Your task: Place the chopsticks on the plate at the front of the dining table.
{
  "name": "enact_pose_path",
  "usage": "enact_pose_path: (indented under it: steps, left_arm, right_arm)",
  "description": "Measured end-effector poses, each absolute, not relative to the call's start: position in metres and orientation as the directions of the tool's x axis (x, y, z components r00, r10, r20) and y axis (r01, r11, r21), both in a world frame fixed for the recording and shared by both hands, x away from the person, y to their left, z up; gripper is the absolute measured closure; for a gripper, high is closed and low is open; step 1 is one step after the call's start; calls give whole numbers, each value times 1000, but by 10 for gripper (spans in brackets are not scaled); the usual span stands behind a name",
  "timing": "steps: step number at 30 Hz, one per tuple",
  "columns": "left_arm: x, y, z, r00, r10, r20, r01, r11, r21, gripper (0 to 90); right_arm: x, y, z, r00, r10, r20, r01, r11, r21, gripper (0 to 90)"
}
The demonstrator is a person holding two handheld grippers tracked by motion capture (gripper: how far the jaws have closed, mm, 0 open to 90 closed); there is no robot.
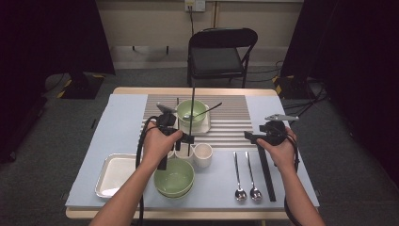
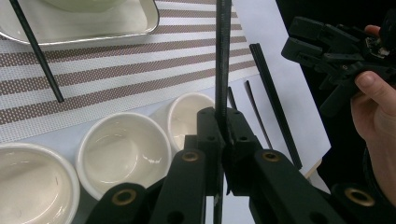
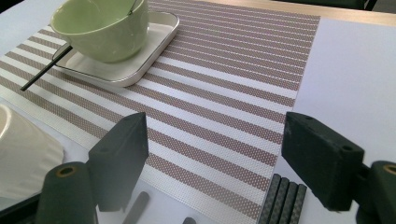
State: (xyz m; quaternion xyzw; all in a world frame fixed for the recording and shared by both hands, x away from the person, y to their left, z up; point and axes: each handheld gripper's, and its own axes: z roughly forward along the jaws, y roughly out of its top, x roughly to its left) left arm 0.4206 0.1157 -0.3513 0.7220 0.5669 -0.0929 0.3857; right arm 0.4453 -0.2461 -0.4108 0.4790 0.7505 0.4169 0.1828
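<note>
Glossy ceramic cups (image 2: 123,151); woven striped mat (image 3: 219,93); matt black chopstick (image 2: 222,65).

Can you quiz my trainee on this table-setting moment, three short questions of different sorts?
1. True or false: the left gripper is shut on a black chopstick held upright.
2. Which describes the right gripper? A) clamped on a spoon B) jaws open, holding nothing C) inside a cup
3. How many metal spoons lie on the table in front of the right hand?

Key: 1 true; 2 B; 3 two.
</note>
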Motion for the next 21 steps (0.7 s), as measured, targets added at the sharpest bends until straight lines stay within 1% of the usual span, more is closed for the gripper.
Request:
enact_pose_path:
  steps: [9, 21]
  left_arm:
    - [422, 119, -351, 330, 741, -584, 896, -51, 442, 865]
    - [424, 127, -350, 329, 751, -572, 894, -54, 444, 866]
  right_arm:
    - [445, -250, -414, -473, 873, 124, 572, 197, 796, 217]
    - [442, -256, -421, -464, 877, 126, 579, 193, 792, 216]
